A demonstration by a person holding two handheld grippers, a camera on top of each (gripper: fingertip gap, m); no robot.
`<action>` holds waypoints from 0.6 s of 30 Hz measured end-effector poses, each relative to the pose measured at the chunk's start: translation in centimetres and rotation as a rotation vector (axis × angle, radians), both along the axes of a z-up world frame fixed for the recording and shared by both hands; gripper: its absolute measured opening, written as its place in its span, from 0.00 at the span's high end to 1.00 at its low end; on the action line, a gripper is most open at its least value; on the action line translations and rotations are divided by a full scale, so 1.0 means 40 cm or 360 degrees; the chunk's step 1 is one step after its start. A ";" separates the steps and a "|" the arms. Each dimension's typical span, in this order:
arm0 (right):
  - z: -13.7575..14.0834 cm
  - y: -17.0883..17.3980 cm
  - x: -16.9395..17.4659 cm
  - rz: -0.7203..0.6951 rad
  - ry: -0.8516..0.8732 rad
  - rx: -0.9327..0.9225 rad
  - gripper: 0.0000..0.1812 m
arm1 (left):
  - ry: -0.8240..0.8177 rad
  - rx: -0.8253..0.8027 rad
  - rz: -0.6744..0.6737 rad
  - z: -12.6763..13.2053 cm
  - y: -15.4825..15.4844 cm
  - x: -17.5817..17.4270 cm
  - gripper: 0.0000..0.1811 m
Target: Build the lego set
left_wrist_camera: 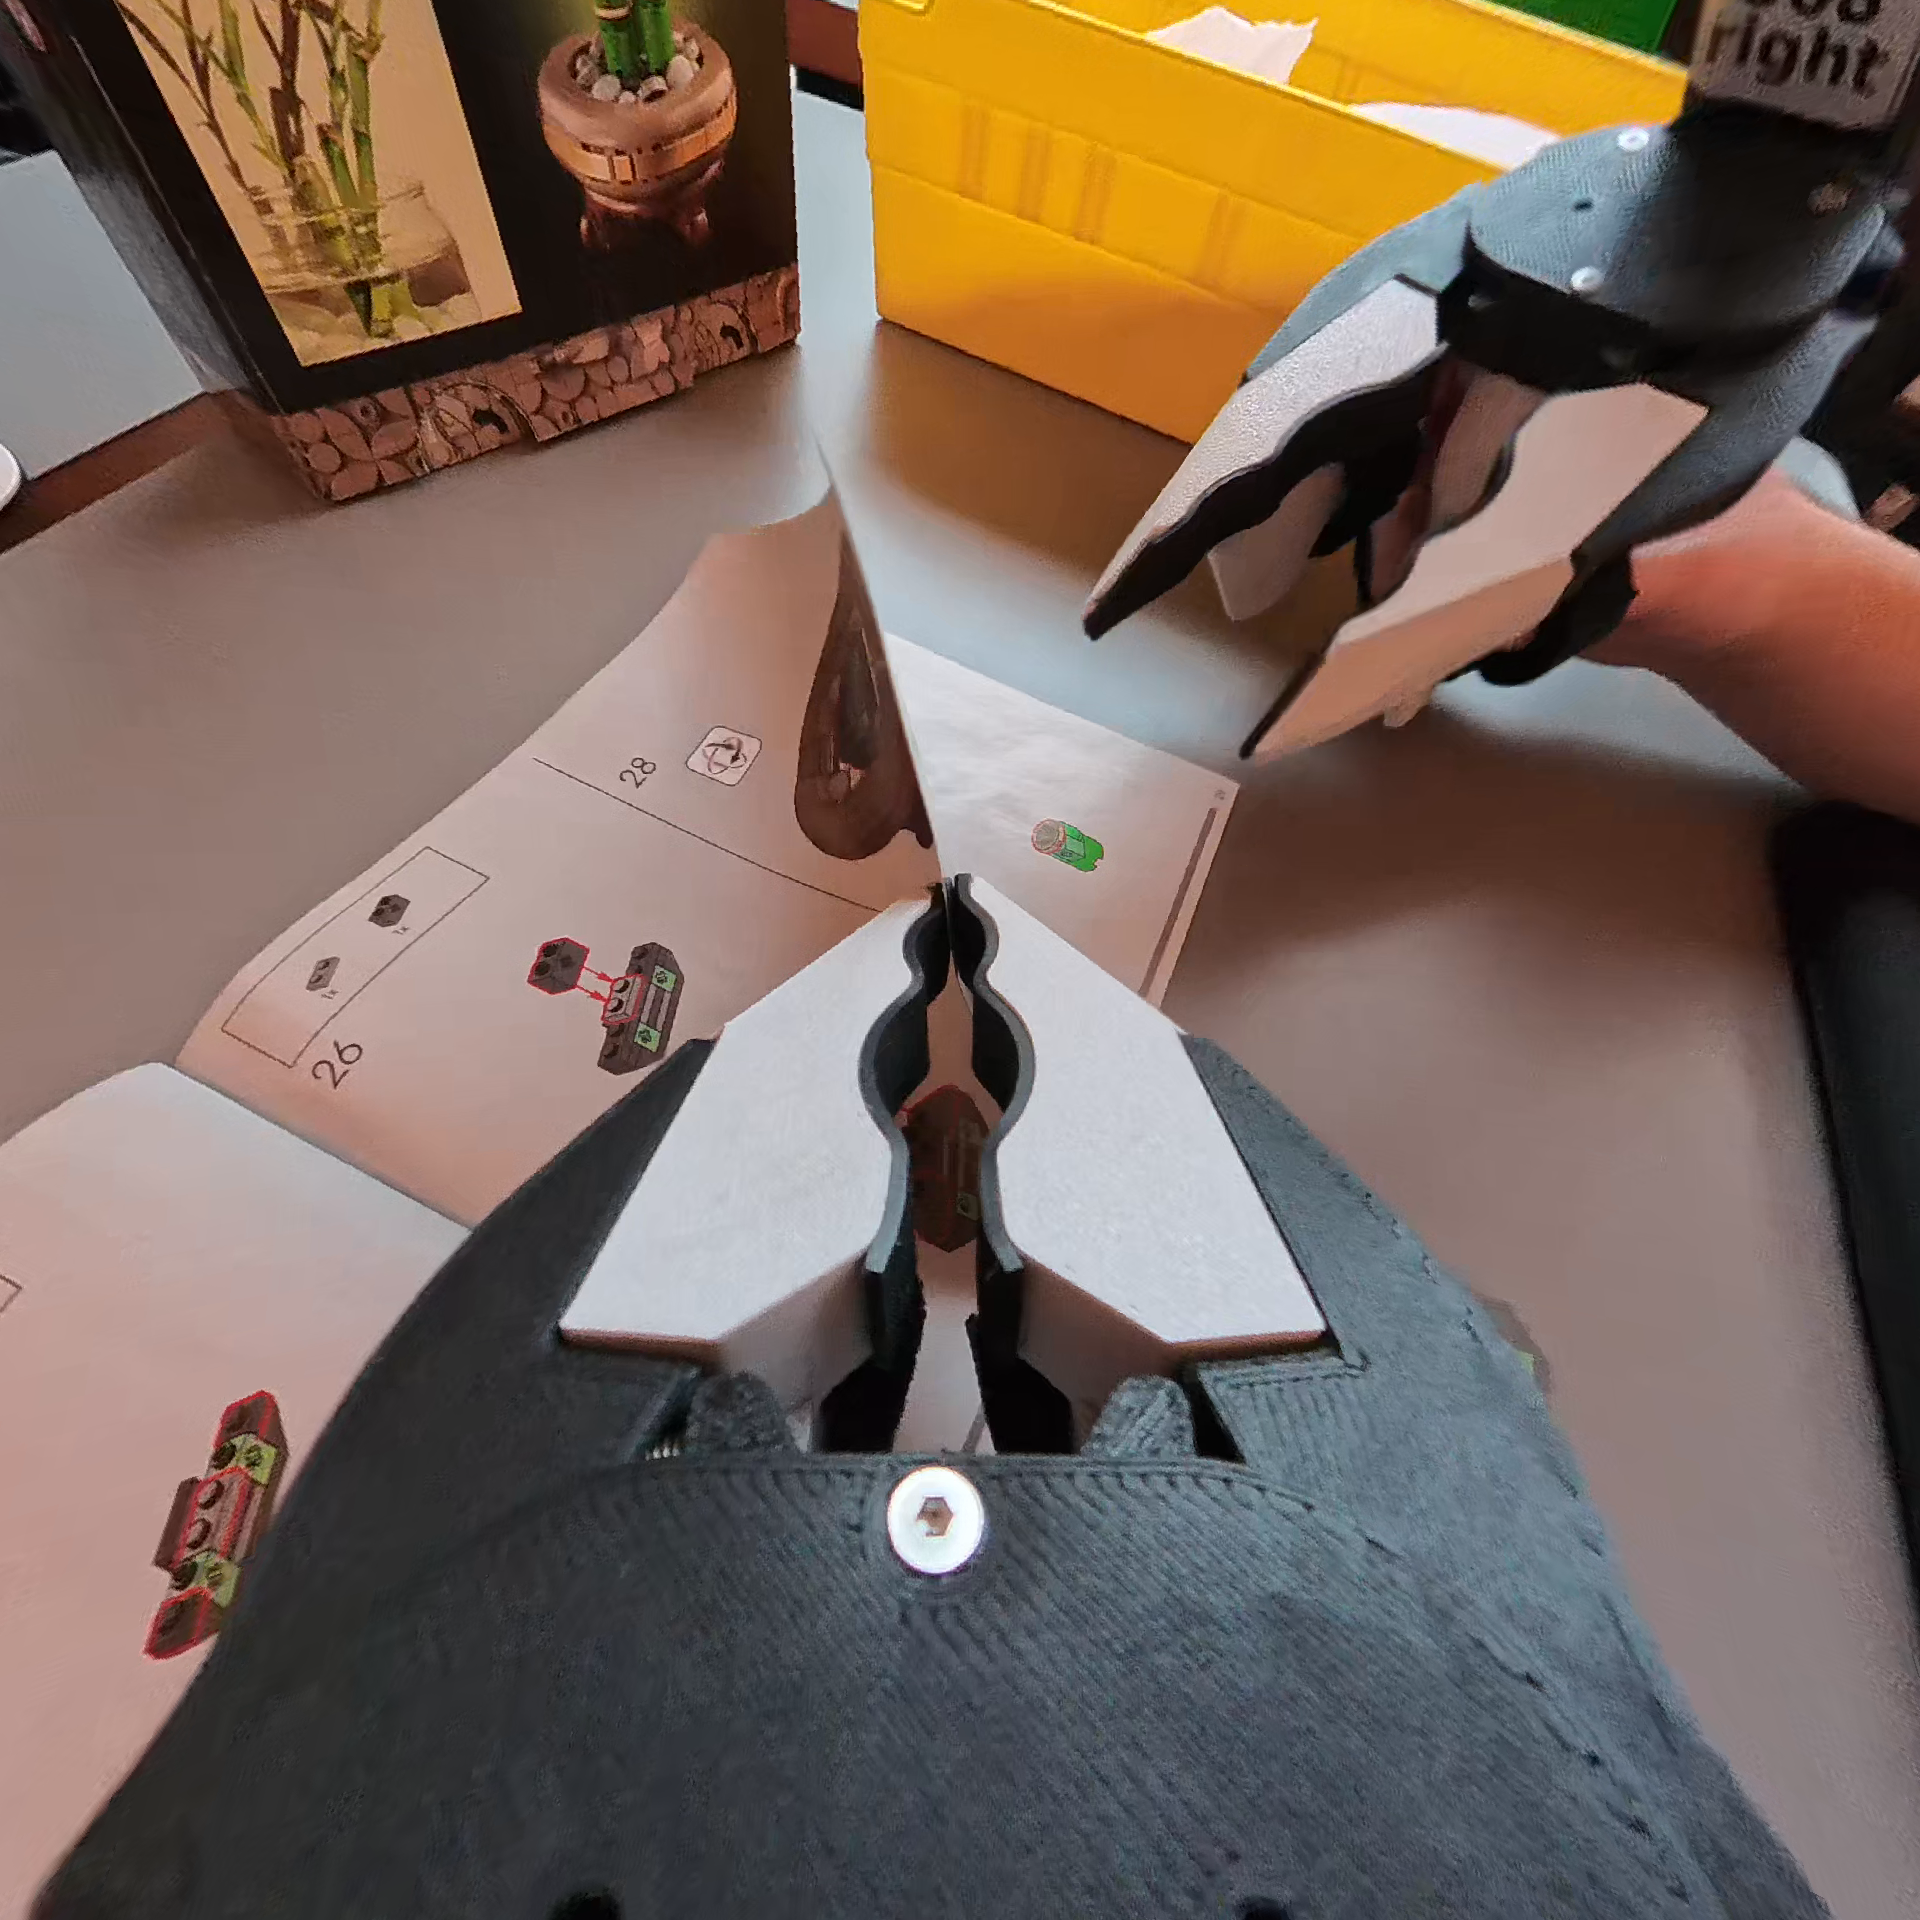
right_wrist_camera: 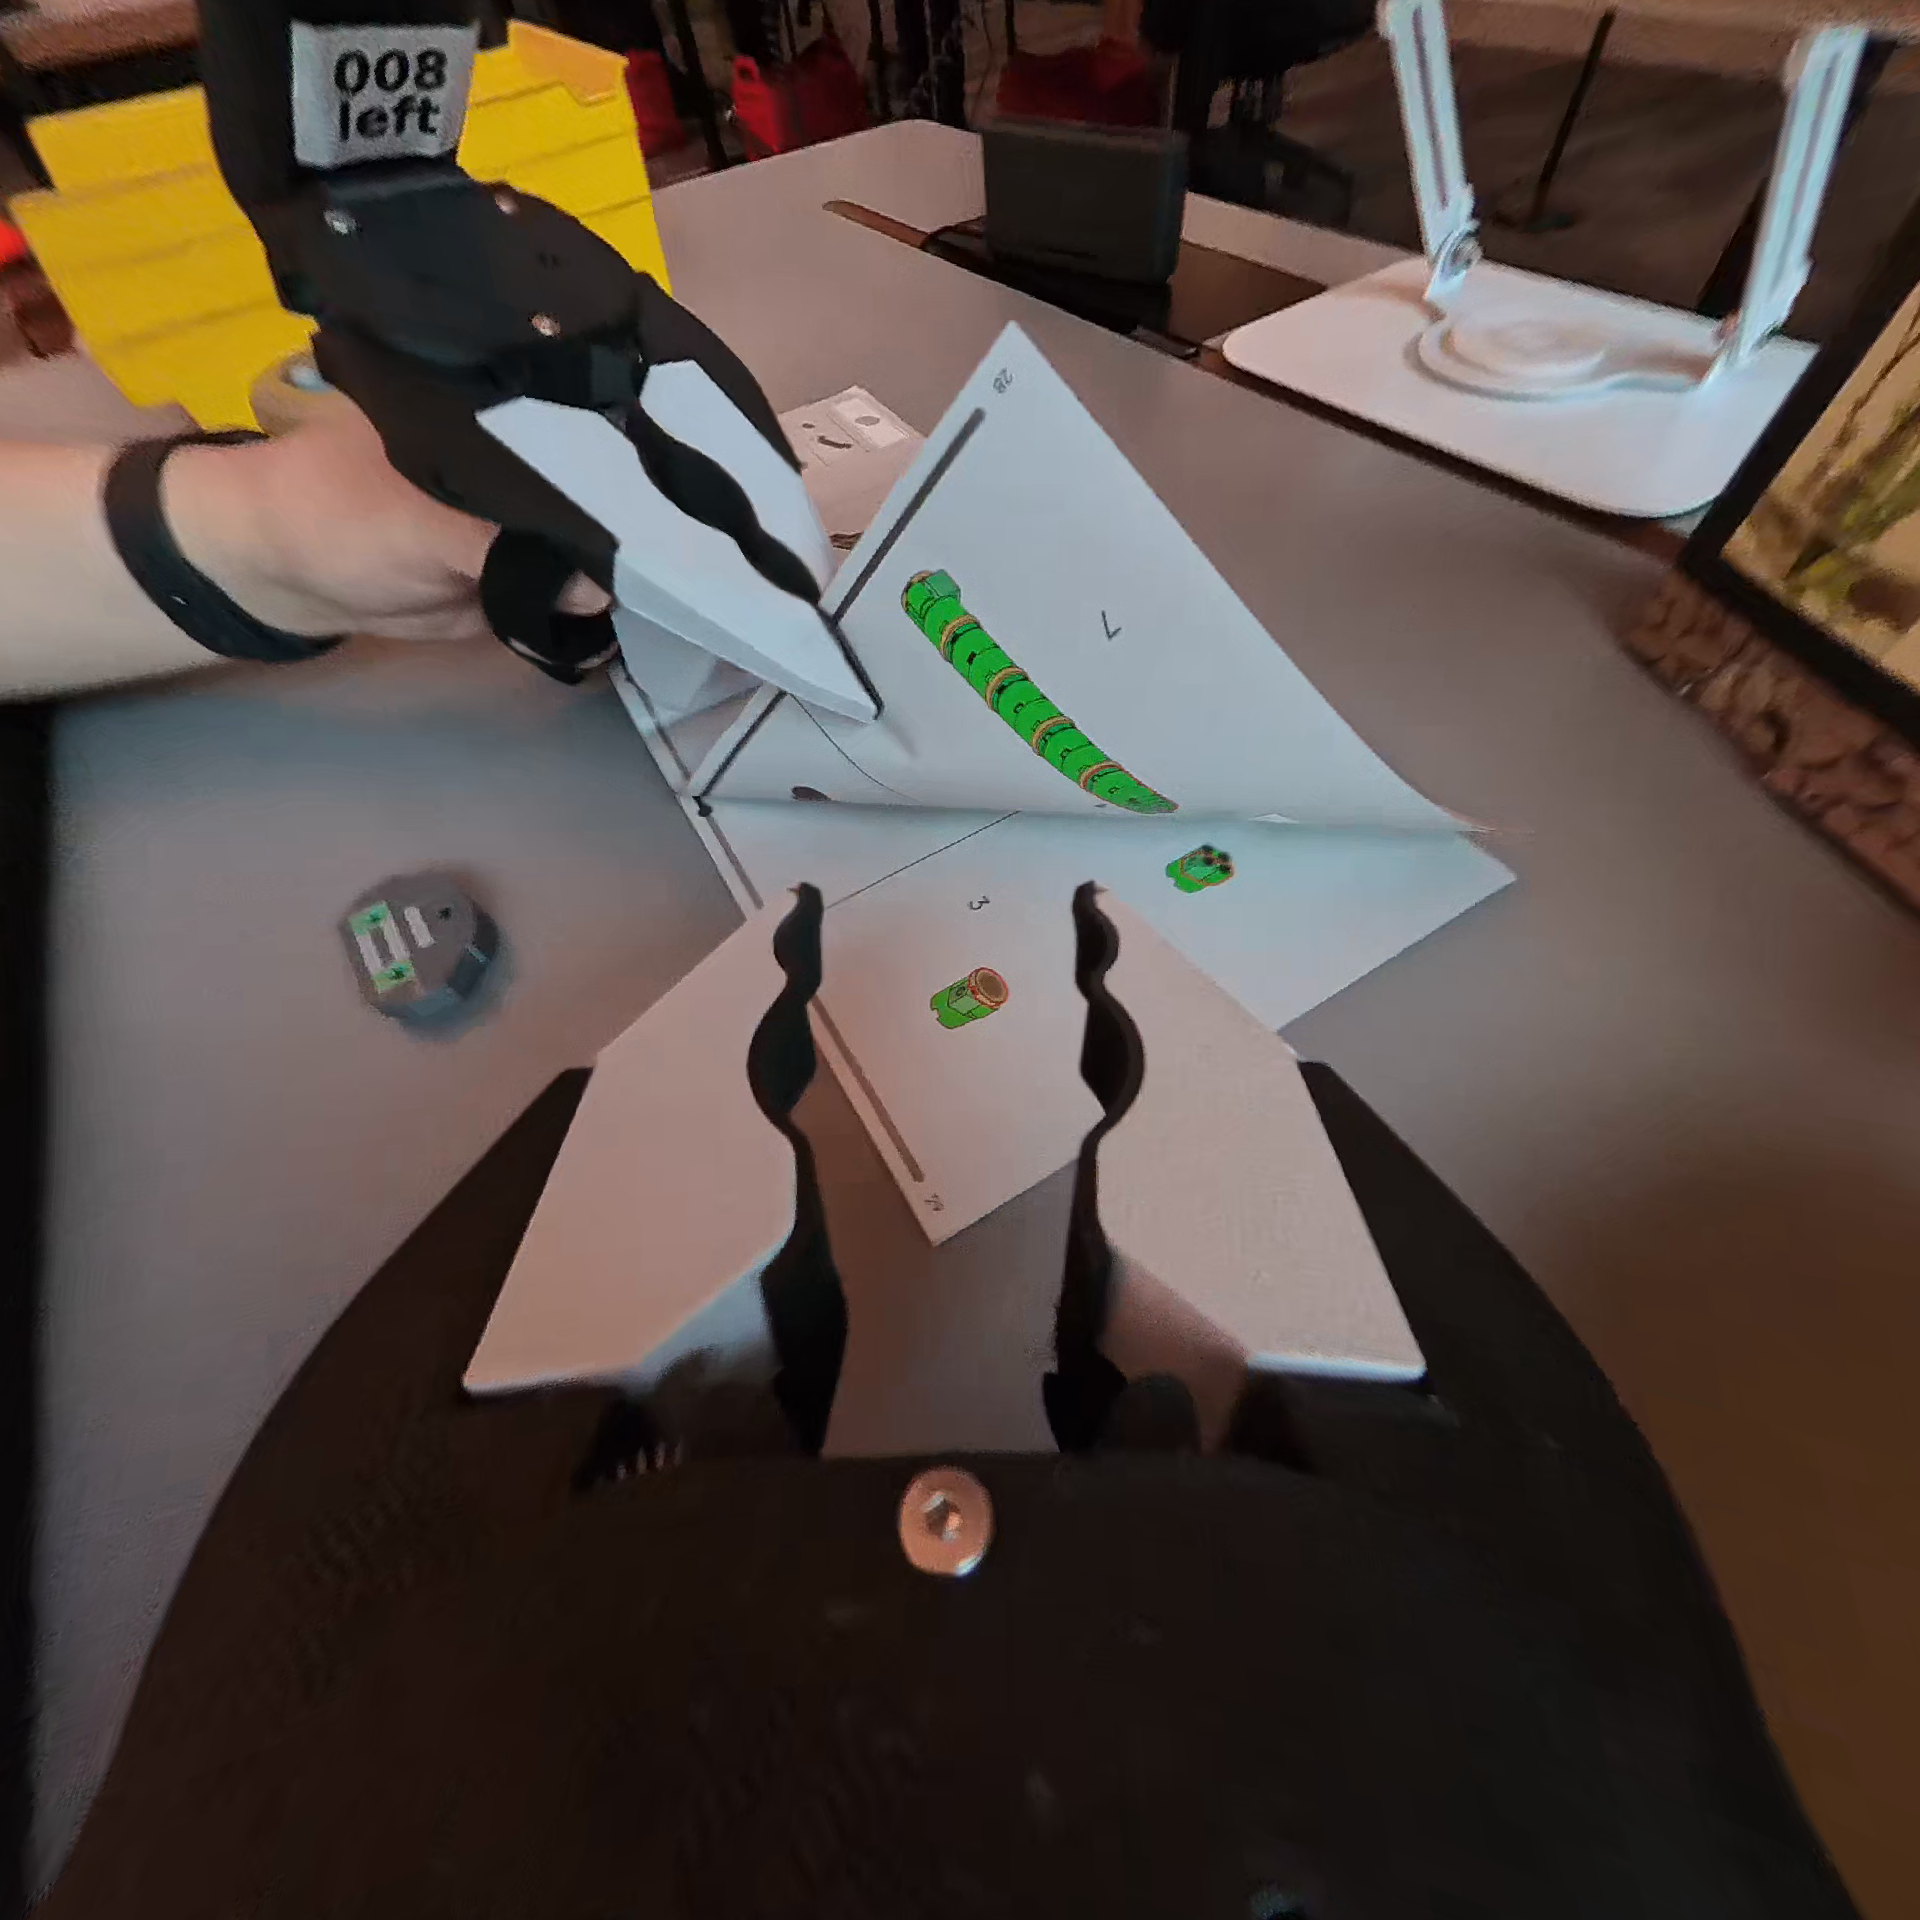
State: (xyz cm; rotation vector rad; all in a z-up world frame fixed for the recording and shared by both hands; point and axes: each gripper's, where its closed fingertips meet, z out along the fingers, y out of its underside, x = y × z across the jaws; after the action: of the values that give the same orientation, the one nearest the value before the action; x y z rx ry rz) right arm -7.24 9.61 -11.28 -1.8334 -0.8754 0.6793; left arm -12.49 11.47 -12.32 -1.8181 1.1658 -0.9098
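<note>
The instruction booklet (left_wrist_camera: 582, 883) lies open on the grey table. My left gripper (left_wrist_camera: 948, 894) is shut on the edge of one page (left_wrist_camera: 862, 665) and holds it lifted, edge-on to the camera. In the right wrist view the left gripper (right_wrist_camera: 871, 712) pinches that page (right_wrist_camera: 1091, 582), which curves up over the booklet (right_wrist_camera: 1351, 914). My right gripper (right_wrist_camera: 945, 899) is open and empty, hovering over the booklet's near corner; it also shows in the left wrist view (left_wrist_camera: 1169, 686). A small dark Lego assembly with green tiles (right_wrist_camera: 421, 951) sits on the table left of the booklet.
A yellow bin (left_wrist_camera: 1143, 239) (right_wrist_camera: 135, 291) stands behind the booklet. The Lego box (left_wrist_camera: 416, 208) (right_wrist_camera: 1829, 540) stands beside it. A white stand (right_wrist_camera: 1538, 374) and a dark box (right_wrist_camera: 1081, 208) sit farther back. A person's hand (right_wrist_camera: 312, 540) holds the left gripper. Spacing between my two grippers at the tips: around 7 cm.
</note>
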 end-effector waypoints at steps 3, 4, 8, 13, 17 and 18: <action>-0.018 0.003 -0.001 -0.0015 -0.0091 0.0036 0.72 | -0.0072 -0.0063 -0.0025 0.012 -0.008 -0.001 1.00; -0.032 0.005 -0.002 -0.0024 -0.0102 -0.0021 0.72 | -0.0082 -0.0069 -0.0027 0.014 -0.009 -0.003 1.00; -0.059 0.009 -0.001 -0.0042 -0.0061 -0.0183 0.72 | -0.0041 0.0011 0.0022 0.017 0.006 -0.027 1.00; -0.075 0.001 -0.006 -0.0010 -0.0158 -0.0169 0.75 | -0.0016 0.0100 0.0125 0.030 0.018 -0.072 1.00; -0.114 -0.009 -0.005 0.0010 -0.0335 -0.0209 0.83 | 0.0059 0.0166 0.0215 0.035 0.029 -0.111 1.00; -0.119 -0.010 -0.004 0.0013 -0.0368 -0.0205 0.85 | 0.0077 0.0193 0.0233 0.040 0.032 -0.119 1.00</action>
State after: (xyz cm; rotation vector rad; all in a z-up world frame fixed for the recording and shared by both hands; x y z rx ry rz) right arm -7.42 9.20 -16.05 -2.0542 -1.0088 0.5463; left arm -17.23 12.76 -10.74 -1.8091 1.0780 -0.7003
